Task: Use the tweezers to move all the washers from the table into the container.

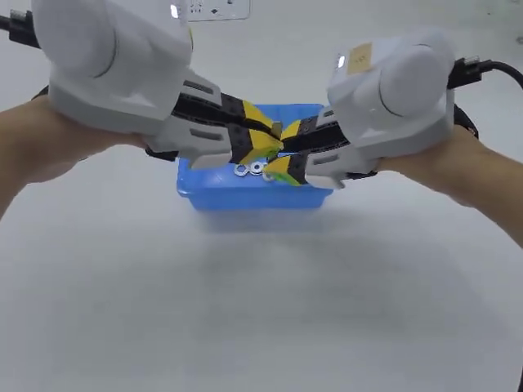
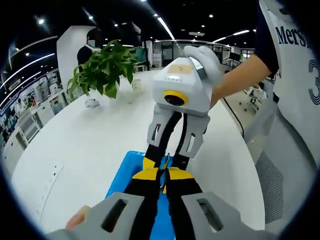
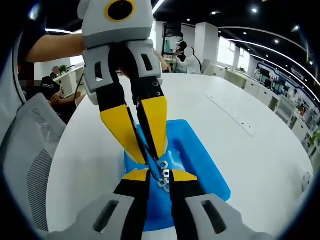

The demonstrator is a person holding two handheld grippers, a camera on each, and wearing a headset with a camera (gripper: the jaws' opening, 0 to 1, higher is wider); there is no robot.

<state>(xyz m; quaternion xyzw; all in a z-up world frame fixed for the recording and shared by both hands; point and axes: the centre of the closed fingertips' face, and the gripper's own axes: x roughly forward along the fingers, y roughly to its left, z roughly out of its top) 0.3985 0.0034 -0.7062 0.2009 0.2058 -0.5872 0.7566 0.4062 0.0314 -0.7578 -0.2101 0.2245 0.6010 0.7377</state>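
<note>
A blue container (image 1: 245, 198) stands mid-table with several metal washers (image 1: 252, 169) lying in it. My left gripper (image 1: 265, 144) comes in from the left and my right gripper (image 1: 283, 160) from the right; their yellow tips meet just above the washers. In the right gripper view thin dark tweezers (image 3: 141, 142) run down between the left gripper's (image 3: 150, 157) yellow jaws toward the washers (image 3: 163, 165), and my right gripper (image 3: 159, 175) pinches close around their lower end. The left gripper (image 2: 165, 173) is shut on the tweezers (image 2: 168, 159) over the container (image 2: 131, 167).
White tabletop lies all round the container. A socket strip (image 1: 216, 8) sits at the table's far edge. A potted plant (image 2: 102, 67) stands further off on the table. An office chair (image 3: 30, 150) is beside the table, and people sit in the background.
</note>
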